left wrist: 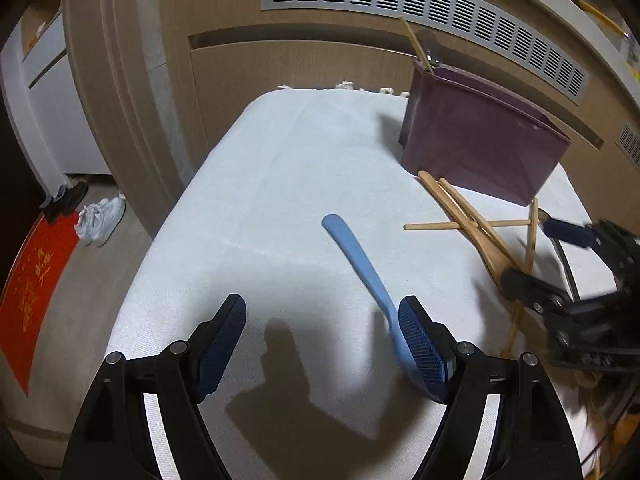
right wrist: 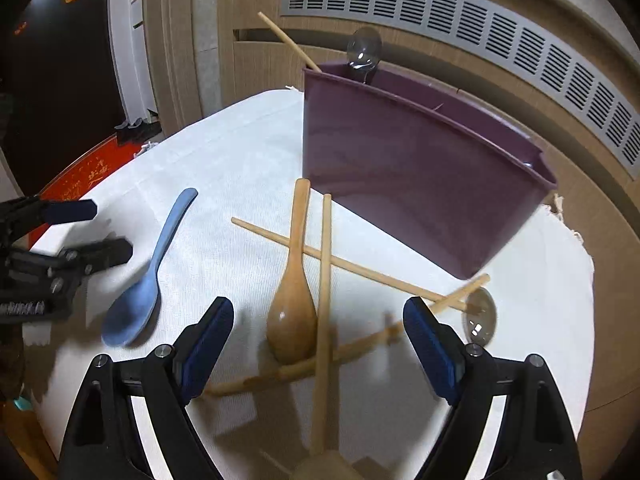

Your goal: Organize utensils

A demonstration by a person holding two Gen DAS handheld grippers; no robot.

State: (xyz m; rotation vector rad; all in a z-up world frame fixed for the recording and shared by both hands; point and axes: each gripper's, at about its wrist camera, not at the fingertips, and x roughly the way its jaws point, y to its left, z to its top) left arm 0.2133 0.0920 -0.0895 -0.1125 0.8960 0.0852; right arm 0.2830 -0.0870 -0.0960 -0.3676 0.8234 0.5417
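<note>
A blue plastic spoon [left wrist: 360, 264] lies on the white cloth, its bowl end beside my left gripper's right finger; it also shows in the right wrist view [right wrist: 156, 264]. My left gripper [left wrist: 322, 346] is open and empty above the cloth. My right gripper [right wrist: 318, 344] is open and empty over a wooden spoon [right wrist: 294, 288] and crossed wooden chopsticks [right wrist: 326, 280]. A metal spoon [right wrist: 480, 316] lies to the right. A purple holder [right wrist: 412, 168] stands behind, with a chopstick [right wrist: 288, 42] and a metal spoon [right wrist: 364, 54] in it.
The white cloth [left wrist: 280, 168] covers a small table with rounded edges. A wooden cabinet with a grey vent [left wrist: 420, 4] stands behind. White shoes [left wrist: 102, 220] and a red mat [left wrist: 32, 292] lie on the floor to the left.
</note>
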